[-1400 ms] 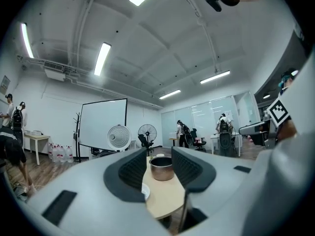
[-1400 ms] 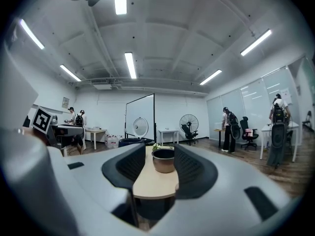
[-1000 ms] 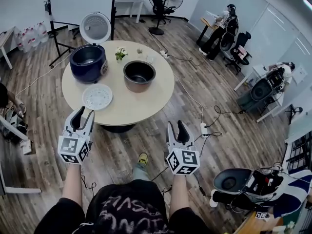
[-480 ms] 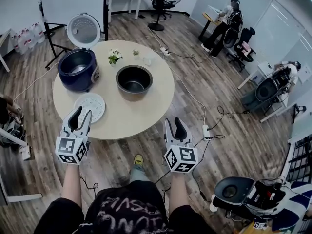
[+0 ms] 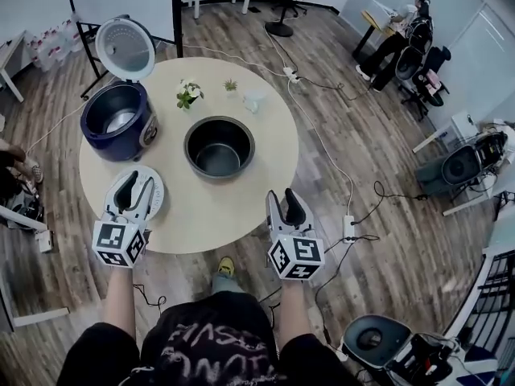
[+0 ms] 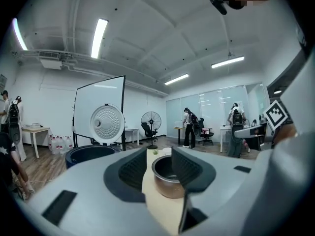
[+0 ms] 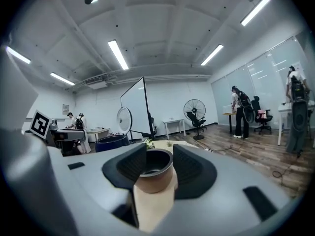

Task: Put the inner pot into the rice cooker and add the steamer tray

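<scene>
Wood-floor office, round table (image 5: 229,211) in the middle, seen from above. All places given rel. to the inner pot (image 5: 219,147), which sits upright near table ctr, not in the cooker.

Far left of the pot: blue rice cooker (image 5: 117,123) at the table edge, lid (image 5: 125,48) swung up and open behind it. Left and nearer the person than the pot: white steamer tray (image 5: 160,190) lying flat on the table, well apart from the pot. The left gripper (image 5: 135,182) hangs over that tray w/ its fingers covering part of it. Left gripper view: jaws apart, nothing btwn them, pot (image 6: 170,176) seen beyond the gap, cooker (image 6: 91,154) off to its left.

Behind the pot: two small plants (image 5: 187,95) and a pale cup-like item (image 5: 253,101), too small to tell more.

Right of the pot and nearer the person: right gripper (image 5: 283,199) at the table's near edge, clear of the pot. Right gripper view: jaws apart, holding nothing, pot (image 7: 153,171) straight ahead on the table beyond them.

Far right of the pot: cables on the floor, office chairs and seated people by the glass wall.
</scene>
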